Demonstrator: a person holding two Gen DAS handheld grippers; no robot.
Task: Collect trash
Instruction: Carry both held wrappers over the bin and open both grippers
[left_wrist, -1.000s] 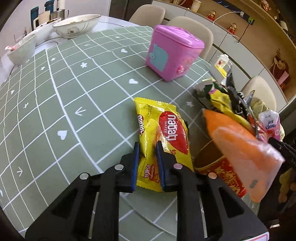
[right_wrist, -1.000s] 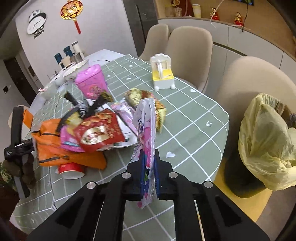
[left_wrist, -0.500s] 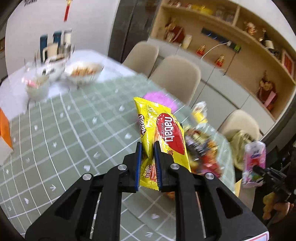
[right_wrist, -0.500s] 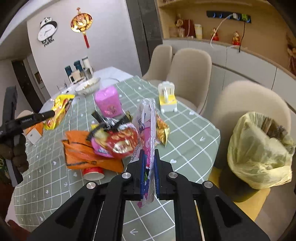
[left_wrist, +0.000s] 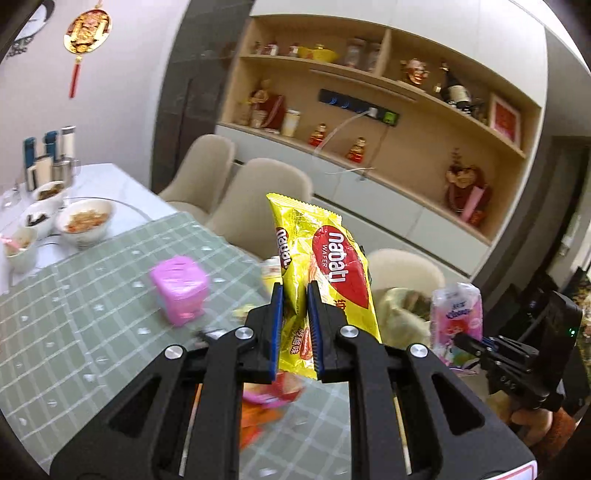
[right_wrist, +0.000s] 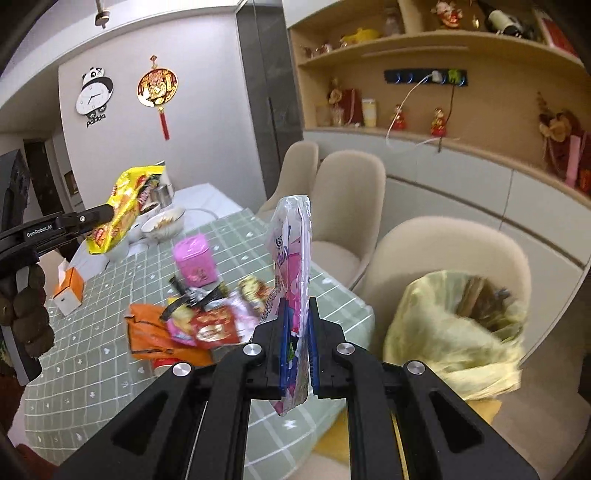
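Holding a crinkly yellow wafer wrapper (left_wrist: 325, 273) clamped in its jaws, the left gripper (left_wrist: 295, 325) hangs above the green checked tablecloth (right_wrist: 110, 369). The right gripper (right_wrist: 298, 343) pinches a flat pink-and-white snack pouch (right_wrist: 291, 258). Neither is in the yellow-lined trash bin (right_wrist: 454, 332) yet, and a heap of wrappers (right_wrist: 195, 321) remains on the table.

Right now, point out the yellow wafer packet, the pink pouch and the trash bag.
yellow wafer packet (left_wrist: 338, 266), left wrist view, red logo.
pink pouch (right_wrist: 293, 266), right wrist view, upper edge.
trash bag (right_wrist: 443, 332), right wrist view, yellow side.
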